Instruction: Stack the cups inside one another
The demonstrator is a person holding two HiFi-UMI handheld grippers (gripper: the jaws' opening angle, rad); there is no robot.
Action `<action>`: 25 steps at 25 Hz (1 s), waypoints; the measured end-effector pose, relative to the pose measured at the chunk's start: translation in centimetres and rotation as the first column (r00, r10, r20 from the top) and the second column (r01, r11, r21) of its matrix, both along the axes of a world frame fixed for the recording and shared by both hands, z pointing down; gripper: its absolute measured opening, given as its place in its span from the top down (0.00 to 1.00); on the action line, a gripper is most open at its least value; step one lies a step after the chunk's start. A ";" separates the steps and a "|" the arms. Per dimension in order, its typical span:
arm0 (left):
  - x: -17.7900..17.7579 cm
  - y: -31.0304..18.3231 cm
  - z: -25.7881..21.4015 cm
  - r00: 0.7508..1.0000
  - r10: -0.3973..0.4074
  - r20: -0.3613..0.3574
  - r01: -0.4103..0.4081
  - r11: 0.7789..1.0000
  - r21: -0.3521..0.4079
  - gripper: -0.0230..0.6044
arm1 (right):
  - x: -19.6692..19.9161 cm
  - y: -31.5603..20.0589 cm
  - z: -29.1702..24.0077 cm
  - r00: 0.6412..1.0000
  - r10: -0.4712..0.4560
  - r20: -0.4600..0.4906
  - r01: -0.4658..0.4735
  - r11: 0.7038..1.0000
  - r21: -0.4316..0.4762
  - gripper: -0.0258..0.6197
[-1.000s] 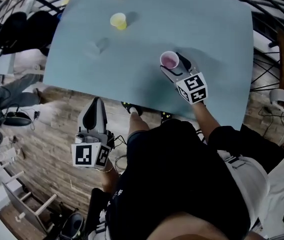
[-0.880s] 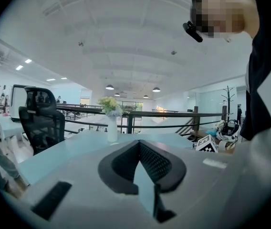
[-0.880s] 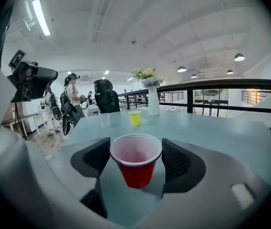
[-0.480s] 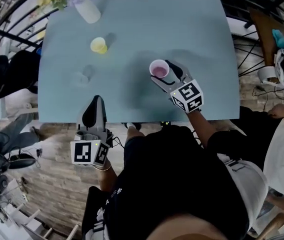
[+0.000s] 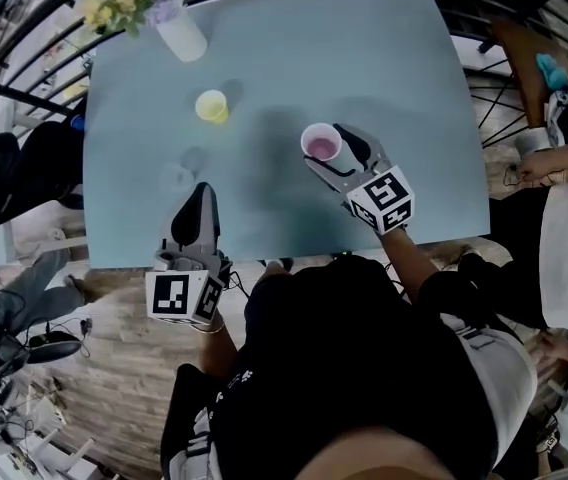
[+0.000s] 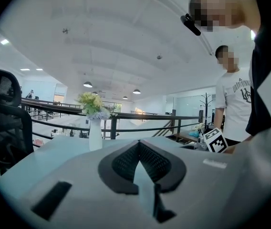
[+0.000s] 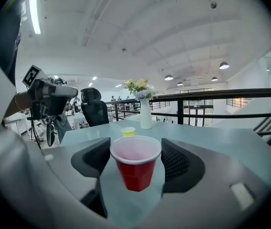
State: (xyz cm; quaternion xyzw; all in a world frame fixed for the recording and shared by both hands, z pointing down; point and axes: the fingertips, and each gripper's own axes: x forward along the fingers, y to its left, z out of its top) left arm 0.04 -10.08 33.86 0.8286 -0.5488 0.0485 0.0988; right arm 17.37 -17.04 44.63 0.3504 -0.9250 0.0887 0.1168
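The red cup [image 7: 135, 168] sits upright between the jaws of the right hand-held gripper [image 5: 332, 150], pinched at its rim by both pads, over the middle of the desk [image 5: 404, 68] towards its right. It appears to be carried just clear of the top rather than resting on it. Over the last second that grasp has not altered, and the cup has drifted only slightly, ending more level with the yellow cup [image 5: 211, 106], which stands well apart from it to the far left. The real change is on the other side. The left hand-held gripper [image 5: 202, 192], which hung over the floor short of the desk a second ago, has come forward over the near edge. Its jaws are clenched together on nothing, and its tip is near a faint clear cup [image 5: 176, 176] at the near left. A vase of flowers [image 5: 182, 38] stands at the far left corner, out of the way. No cup is nested yet. With one cup already in hand and the free gripper closing on the clear one, the first nesting looks about to be set up, though the left jaws would have to part first.
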 end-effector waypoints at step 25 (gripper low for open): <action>-14.7 -1.1 1.0 0.999 -0.012 -0.040 0.012 1.000 0.007 0.98 | -15.1 -0.6 -3.3 0.999 -0.035 0.030 0.034 0.999 0.032 0.44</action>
